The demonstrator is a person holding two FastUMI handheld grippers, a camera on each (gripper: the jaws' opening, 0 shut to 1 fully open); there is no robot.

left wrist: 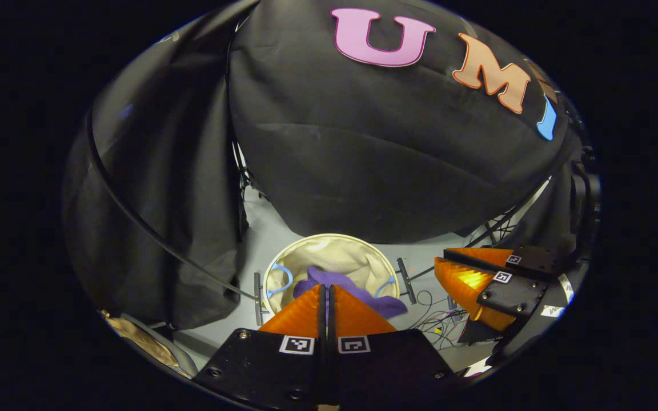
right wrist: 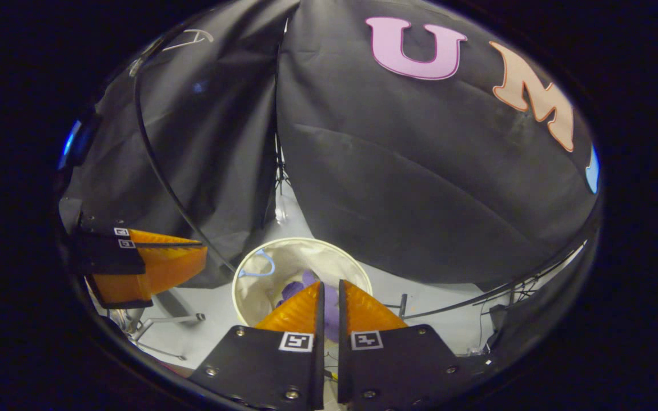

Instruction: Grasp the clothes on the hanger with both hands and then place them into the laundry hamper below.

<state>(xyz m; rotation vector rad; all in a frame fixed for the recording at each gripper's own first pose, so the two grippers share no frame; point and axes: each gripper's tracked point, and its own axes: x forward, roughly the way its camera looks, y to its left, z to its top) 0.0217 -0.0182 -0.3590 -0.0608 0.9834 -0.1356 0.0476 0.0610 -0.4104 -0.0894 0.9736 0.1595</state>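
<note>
The purple garment (left wrist: 340, 279) lies bunched in the round cream laundry hamper (left wrist: 329, 237) on the floor, one fold reaching over its near right rim. Above it, my left gripper (left wrist: 325, 287) has its fingers pressed together, and I see no cloth between them. Off to the right, the right gripper (left wrist: 437, 261) hangs with no cloth on it. In the right gripper view, the right gripper (right wrist: 332, 283) hovers over the hamper (right wrist: 300, 241) with a narrow gap between its fingers. The garment (right wrist: 293, 290) shows through that gap, far below. The left gripper (right wrist: 204, 251) hangs shut at the left.
The hamper has blue loop handles (left wrist: 283, 279) and stands on a grey floor (left wrist: 283, 228) against the black cloth wall. Short black stand feet (left wrist: 257, 297) flank it. Loose cables (left wrist: 432, 319) lie to its right. A thin black curved rod (left wrist: 135, 217) sweeps past on the left.
</note>
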